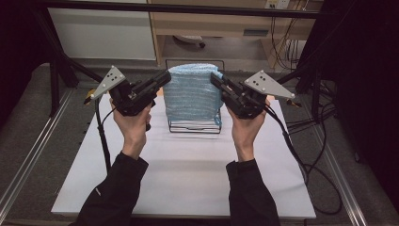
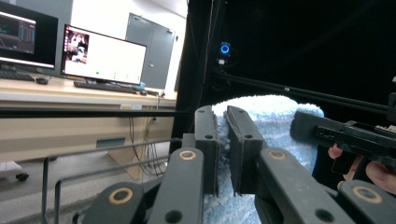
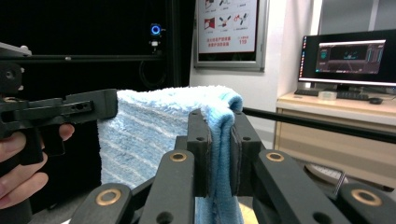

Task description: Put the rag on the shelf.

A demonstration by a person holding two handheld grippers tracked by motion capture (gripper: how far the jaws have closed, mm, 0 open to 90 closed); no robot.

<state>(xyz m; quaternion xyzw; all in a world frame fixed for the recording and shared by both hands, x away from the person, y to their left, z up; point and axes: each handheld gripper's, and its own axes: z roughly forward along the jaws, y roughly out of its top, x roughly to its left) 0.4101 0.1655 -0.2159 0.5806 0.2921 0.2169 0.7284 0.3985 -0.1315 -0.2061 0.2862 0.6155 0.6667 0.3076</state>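
With the left gripper (image 1: 165, 77) and right gripper (image 1: 215, 78) each clamped tight on a top corner of the blue towel (image 1: 193, 96) at upper centre, draped over the wire rack (image 1: 195, 126), keep both hands level and the fabric taut.

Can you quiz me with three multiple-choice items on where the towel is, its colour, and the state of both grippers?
1. Where does the towel hang?
A. Flat on the white board
B. Over the black wire rack
C. On the floor

2. What colour is the towel?
A. Light blue
B. Red
C. Yellow

3. How do the two grippers stand?
A. Both open
B. One open
C. Both shut on the towel

Answers: 1 B, it is draped above the rack's wires. 2 A, pale blue terry in all views. 3 C, the left gripper and right gripper each pinch a top corner.
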